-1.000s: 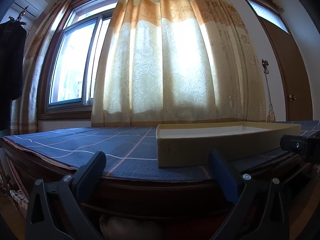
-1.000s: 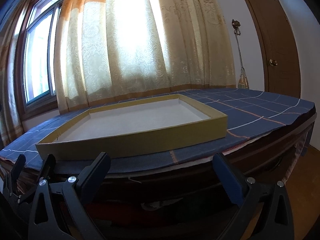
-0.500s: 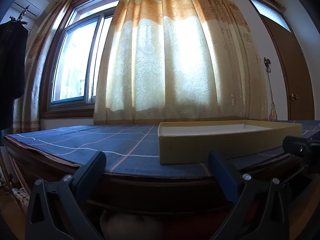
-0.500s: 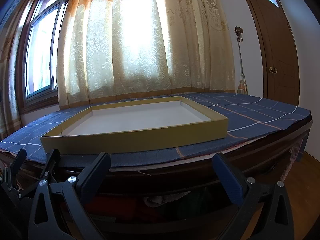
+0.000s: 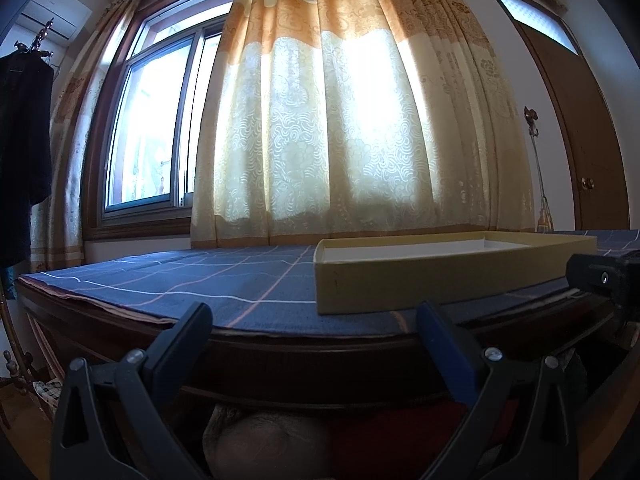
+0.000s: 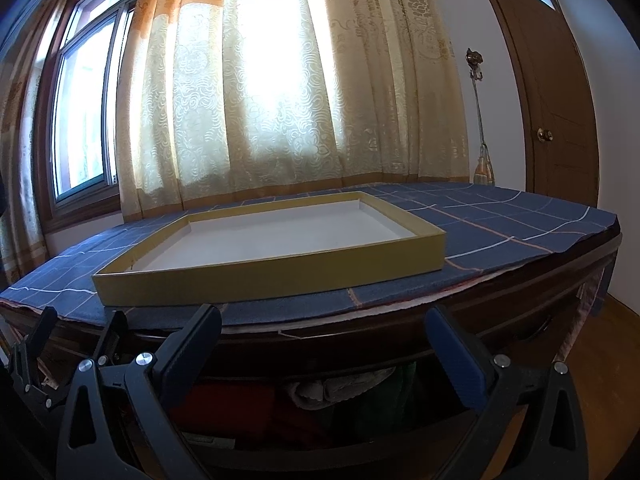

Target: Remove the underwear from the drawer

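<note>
A dark wooden surface [image 6: 500, 312] fills the middle of both views, covered by a navy checked cloth [image 6: 500, 224] whose edge hangs slightly over the front rim. On the cloth lies a shallow yellow box lid [image 6: 280, 276], white inside, its long axis running left to right across the frame. Behind it, a cream and orange patterned curtain [image 5: 328, 120] covers a bright window [image 5: 148, 128]; a brown door [image 6: 552, 100] stands at the right edge, and a dark garment [image 5: 24, 140] hangs at the upper left of the left wrist view.

Below the front rim the drawer [image 6: 320, 400] is open, in shadow. Folded underwear [image 6: 332, 388] lies inside it, a pale grey piece at centre with red fabric to its left; its direction cannot be told. In the left wrist view a pale rounded bundle [image 5: 268, 444] shows at the bottom centre.

The left tongs [image 5: 316, 332] and the right tongs [image 6: 324, 336] are both spread wide, holding nothing, at the drawer opening.
</note>
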Demonstrator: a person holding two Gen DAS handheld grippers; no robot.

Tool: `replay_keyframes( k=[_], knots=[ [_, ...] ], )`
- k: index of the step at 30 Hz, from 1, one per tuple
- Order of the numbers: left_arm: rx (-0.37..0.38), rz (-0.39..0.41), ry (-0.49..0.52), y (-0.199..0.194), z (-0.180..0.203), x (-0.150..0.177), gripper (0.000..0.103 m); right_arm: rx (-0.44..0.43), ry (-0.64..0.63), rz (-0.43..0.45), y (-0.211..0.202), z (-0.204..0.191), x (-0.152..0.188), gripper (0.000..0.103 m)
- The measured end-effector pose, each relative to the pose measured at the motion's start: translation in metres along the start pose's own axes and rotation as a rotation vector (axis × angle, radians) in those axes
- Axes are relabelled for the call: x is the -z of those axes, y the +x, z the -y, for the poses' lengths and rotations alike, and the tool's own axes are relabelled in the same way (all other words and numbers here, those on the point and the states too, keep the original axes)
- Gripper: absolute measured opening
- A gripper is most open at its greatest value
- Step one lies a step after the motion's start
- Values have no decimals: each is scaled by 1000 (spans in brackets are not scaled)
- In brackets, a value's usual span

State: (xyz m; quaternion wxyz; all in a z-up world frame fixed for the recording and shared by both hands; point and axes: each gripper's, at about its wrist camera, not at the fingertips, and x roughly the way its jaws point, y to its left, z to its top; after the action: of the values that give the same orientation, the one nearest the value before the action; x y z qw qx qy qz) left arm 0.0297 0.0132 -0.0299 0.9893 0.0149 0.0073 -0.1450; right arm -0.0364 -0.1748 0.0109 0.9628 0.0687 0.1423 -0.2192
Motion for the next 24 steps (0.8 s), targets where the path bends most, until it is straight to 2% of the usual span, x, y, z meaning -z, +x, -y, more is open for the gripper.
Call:
replay_keyframes(
  k=[8, 15, 18, 20, 22, 24],
  knots=[
    [20, -44, -27, 0, -4, -3, 103, -13, -13, -7, -8, -4, 3, 103],
    [24, -60, 9, -3, -1, -4, 103, -15, 1, -15, -9, -1, 3, 103],
    [39, -101, 92, -6, 9, 1, 103, -18, 9, -20, -10, 1, 4, 103],
    [57, -124, 236, -8, 27, 6, 103, -20, 12, -24, -10, 0, 5, 103],
    [86, -103, 377, -15, 45, 11, 102, -23, 12, -24, -12, 0, 5, 103],
    [99, -116, 367, -16, 45, 11, 103, -26, 11, -20, -14, 0, 5, 103]
  ],
)
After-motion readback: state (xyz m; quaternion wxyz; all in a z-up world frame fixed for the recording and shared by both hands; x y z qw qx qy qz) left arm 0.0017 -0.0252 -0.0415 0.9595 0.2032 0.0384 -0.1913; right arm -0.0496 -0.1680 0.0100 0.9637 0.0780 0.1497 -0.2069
